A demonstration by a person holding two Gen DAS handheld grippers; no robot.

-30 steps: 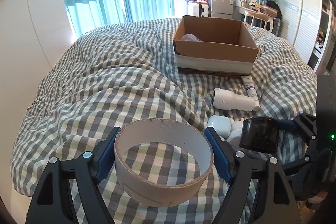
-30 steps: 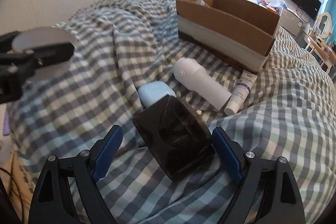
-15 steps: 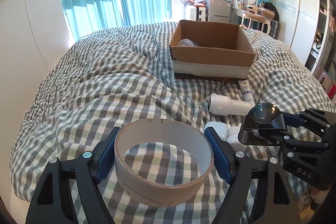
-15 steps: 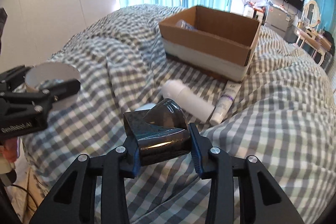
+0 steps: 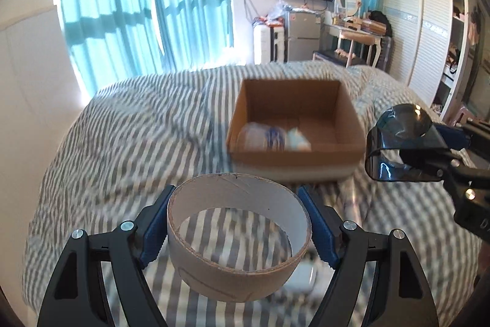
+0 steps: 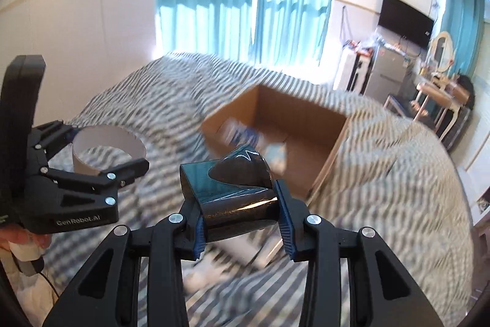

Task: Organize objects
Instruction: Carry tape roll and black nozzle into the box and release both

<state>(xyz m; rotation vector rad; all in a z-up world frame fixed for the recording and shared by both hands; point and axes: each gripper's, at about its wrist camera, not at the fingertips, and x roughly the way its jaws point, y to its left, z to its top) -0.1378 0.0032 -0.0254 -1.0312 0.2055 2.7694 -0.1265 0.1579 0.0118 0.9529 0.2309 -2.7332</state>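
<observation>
Both grippers are loaded near the cardboard box: the left gripper clamps a cardboard ring across its width, the right gripper, jaws just closed, pinches a glossy dark plastic nozzle. Ring looks light but crushable; the nozzle stiff and slick, best held by its flat sides. Packets already sit inside the box on the checked duvet.

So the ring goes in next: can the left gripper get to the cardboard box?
Probably yes. The left gripper holds the cardboard ring, and only bedspread lies before the open cardboard box.
</observation>
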